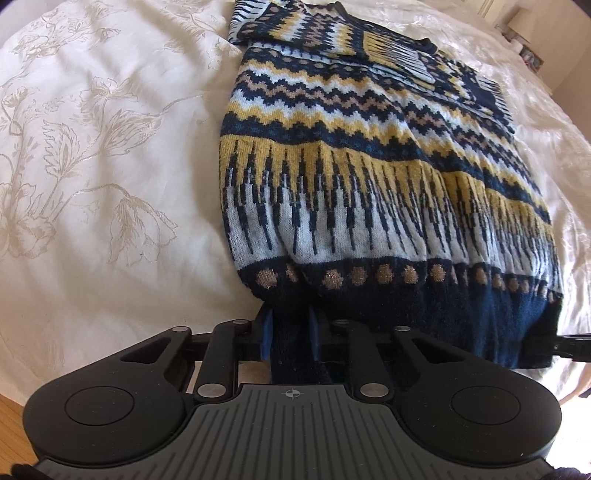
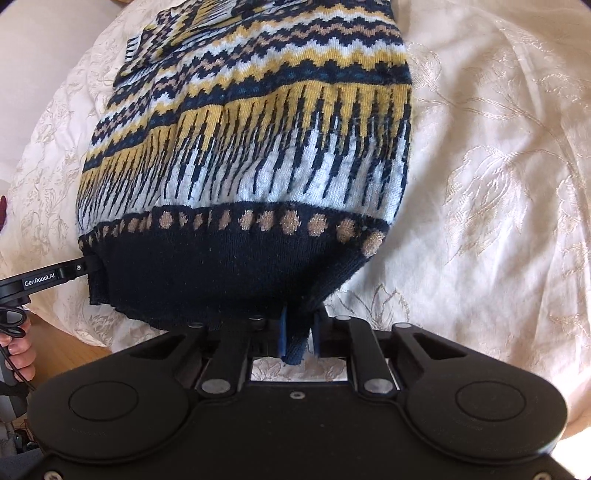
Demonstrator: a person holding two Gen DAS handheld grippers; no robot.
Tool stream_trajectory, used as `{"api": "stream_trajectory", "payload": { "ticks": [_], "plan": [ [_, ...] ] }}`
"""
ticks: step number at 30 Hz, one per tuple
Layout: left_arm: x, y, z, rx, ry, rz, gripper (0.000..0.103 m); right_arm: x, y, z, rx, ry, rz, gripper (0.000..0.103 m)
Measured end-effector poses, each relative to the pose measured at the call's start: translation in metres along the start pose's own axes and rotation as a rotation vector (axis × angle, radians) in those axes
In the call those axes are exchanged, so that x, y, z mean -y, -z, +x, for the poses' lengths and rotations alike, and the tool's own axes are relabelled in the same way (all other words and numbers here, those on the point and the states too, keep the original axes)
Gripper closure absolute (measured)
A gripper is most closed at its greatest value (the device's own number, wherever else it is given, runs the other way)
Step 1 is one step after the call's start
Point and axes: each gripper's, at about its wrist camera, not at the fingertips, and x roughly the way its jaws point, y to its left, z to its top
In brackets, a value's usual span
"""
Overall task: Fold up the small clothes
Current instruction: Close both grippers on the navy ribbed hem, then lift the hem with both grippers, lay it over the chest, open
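A knitted sweater [image 1: 351,177] in navy, yellow and pale blue zigzag bands lies lengthwise on the bed, its sleeves folded across the far end. Its navy ribbed hem [image 1: 406,317] is nearest me. My left gripper [image 1: 290,332] is shut on the hem's left corner, with navy knit bunched between the blue pads. In the right wrist view the same sweater [image 2: 258,129] stretches away, and my right gripper [image 2: 298,332] is shut on the hem's right corner [image 2: 295,350]. The left gripper's finger [image 2: 55,275] shows at the hem's other corner.
The bed is covered by a cream bedspread [image 1: 92,166] with a pale floral pattern, rumpled to the right [image 2: 498,184]. A wooden floor [image 2: 66,343] shows below the bed's edge. A person's hand [image 2: 18,350] holds the left tool. A lamp [image 1: 519,22] stands far right.
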Motion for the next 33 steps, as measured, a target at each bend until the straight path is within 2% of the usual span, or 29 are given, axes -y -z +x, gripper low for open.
{"api": "stream_trajectory", "payload": {
  "ticks": [1,8,15,24,33],
  "plan": [
    [0.001,0.001,-0.003,0.005,0.002,0.005,0.097,0.001,0.000,-0.003,0.007,-0.007,0.007,0.089],
    [-0.012,-0.004,-0.037,0.070,0.051,-0.097,0.098,-0.003,-0.006,-0.040,0.091,-0.102,0.018,0.089],
    [-0.018,-0.033,-0.074,0.148,0.105,-0.163,0.098,-0.015,-0.032,-0.074,0.209,-0.169,0.049,0.090],
    [-0.015,-0.113,-0.097,0.279,0.145,-0.178,0.098,-0.015,-0.100,-0.107,0.395,-0.223,0.128,0.090],
    [-0.015,-0.218,-0.076,0.367,0.185,-0.151,0.098,-0.012,-0.199,-0.101,0.531,-0.223,0.189,0.090]
  ]
}}
